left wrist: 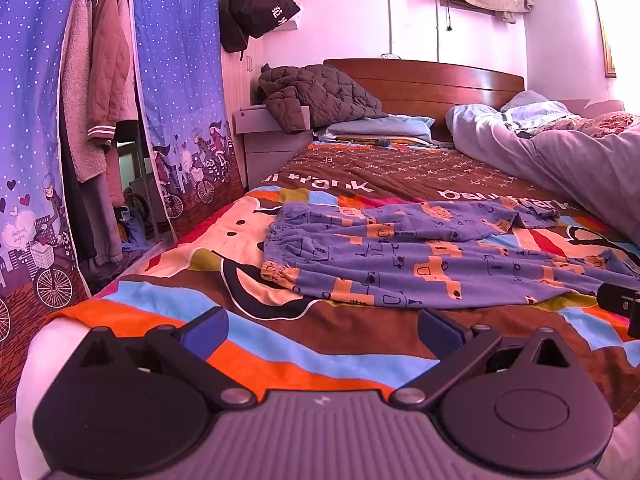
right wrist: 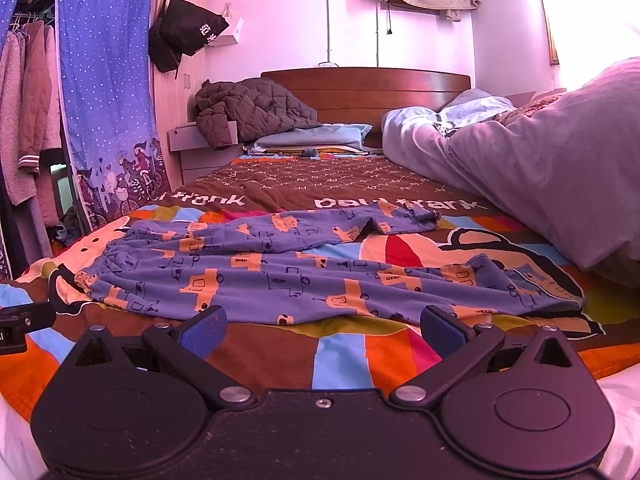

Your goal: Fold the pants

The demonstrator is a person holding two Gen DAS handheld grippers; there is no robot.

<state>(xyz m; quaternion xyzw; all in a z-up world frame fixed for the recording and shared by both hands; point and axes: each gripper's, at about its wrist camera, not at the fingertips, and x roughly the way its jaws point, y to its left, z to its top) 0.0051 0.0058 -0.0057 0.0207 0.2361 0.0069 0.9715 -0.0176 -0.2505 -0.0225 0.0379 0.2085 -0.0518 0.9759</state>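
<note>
Pants (right wrist: 256, 268) are showing blue with orange car prints, bedspread (right wrist: 360, 352) is flashing orange, sky-blue and brown stripes, curtain (right wrist: 104, 80) is glowing starry blue, and gripper pads (right wrist: 206, 326) are gleaming deep blue.

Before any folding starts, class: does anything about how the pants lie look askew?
Yes. The pants are not flat: the far leg's cuff is flipped back on itself, and the waistband is bunched.
</note>
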